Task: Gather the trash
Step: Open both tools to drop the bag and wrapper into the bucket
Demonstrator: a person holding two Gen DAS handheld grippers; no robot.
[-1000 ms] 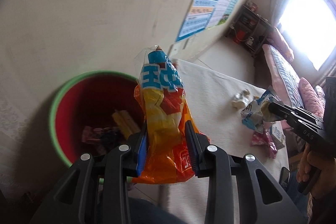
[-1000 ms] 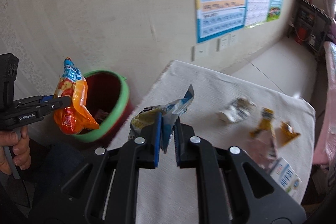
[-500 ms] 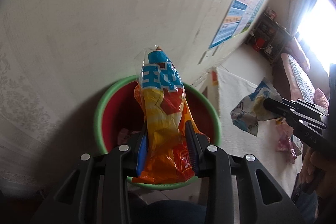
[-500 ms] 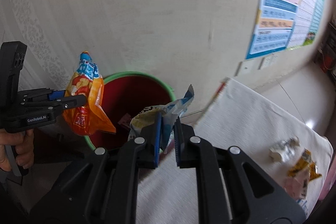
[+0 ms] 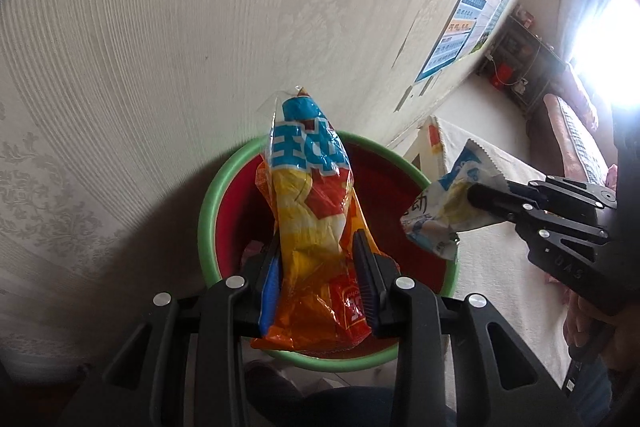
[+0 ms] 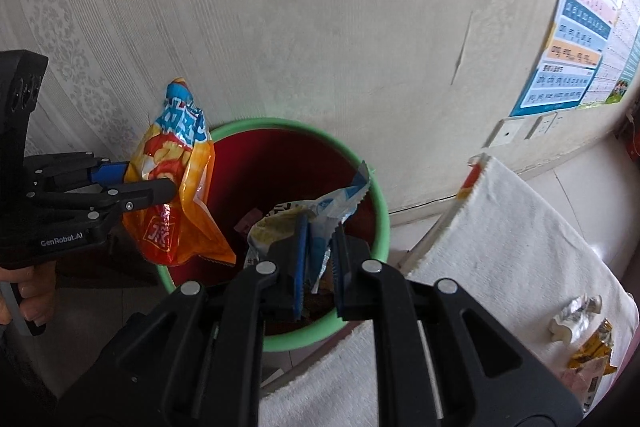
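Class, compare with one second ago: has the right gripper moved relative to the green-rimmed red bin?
Yes. The right gripper moved left from the cloth-covered table to above the green-rimmed red bin.

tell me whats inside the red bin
In the bin, a pink wrapper shows near the bottom. The held orange bag and blue-white wrapper cover the rest.

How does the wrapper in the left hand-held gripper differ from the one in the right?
The orange snack bag is long, puffy and mostly orange-yellow with a blue top; the white-and-blue wrapper is smaller, flatter and crumpled. The orange snack bag hangs at the bin rim; the white-and-blue wrapper sits over its opening. Both are clamped, one by the left hand-held gripper, one by the right hand-held gripper.
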